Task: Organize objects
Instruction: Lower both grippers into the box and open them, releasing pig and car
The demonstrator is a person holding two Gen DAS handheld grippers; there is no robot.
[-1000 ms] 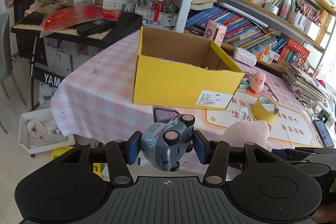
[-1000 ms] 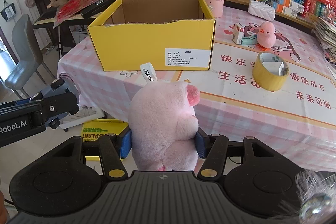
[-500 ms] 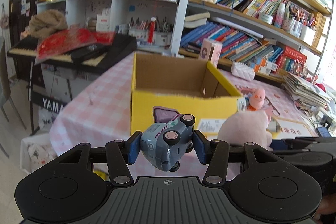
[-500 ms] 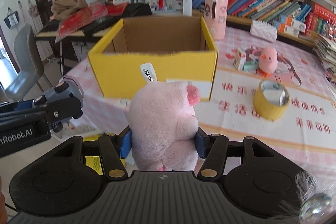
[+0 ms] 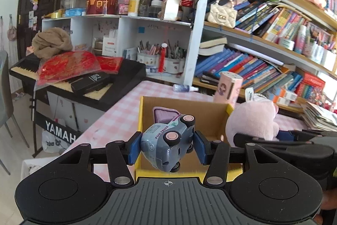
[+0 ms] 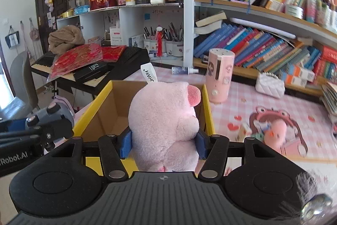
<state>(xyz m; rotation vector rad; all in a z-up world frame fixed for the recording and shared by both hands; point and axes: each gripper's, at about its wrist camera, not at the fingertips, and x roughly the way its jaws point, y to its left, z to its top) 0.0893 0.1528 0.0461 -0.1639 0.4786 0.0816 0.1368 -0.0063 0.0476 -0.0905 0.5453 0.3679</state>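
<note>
My left gripper [image 5: 167,148] is shut on a grey-blue toy truck [image 5: 168,144], tipped on its side, above the near edge of the open yellow cardboard box [image 5: 145,111]. My right gripper [image 6: 164,146] is shut on a pink plush pig [image 6: 166,119] and holds it over the same box [image 6: 101,102], at its right side. The pig also shows at the right of the left wrist view [image 5: 252,119], and the truck at the left of the right wrist view [image 6: 52,117]. The box floor that shows is bare.
The box stands on a pink checked tablecloth [image 6: 252,94]. A pink cylinder [image 6: 220,75] stands just behind the box. A small pink duck toy [image 6: 276,132] and a white quilted pouch [image 6: 270,84] lie to the right. A keyboard piano [image 5: 84,81] and bookshelves [image 5: 263,56] stand behind.
Both grippers have risen and moved forward from in front of the table to over the box, carrying the truck and the pig. Both grips are unchanged.
</note>
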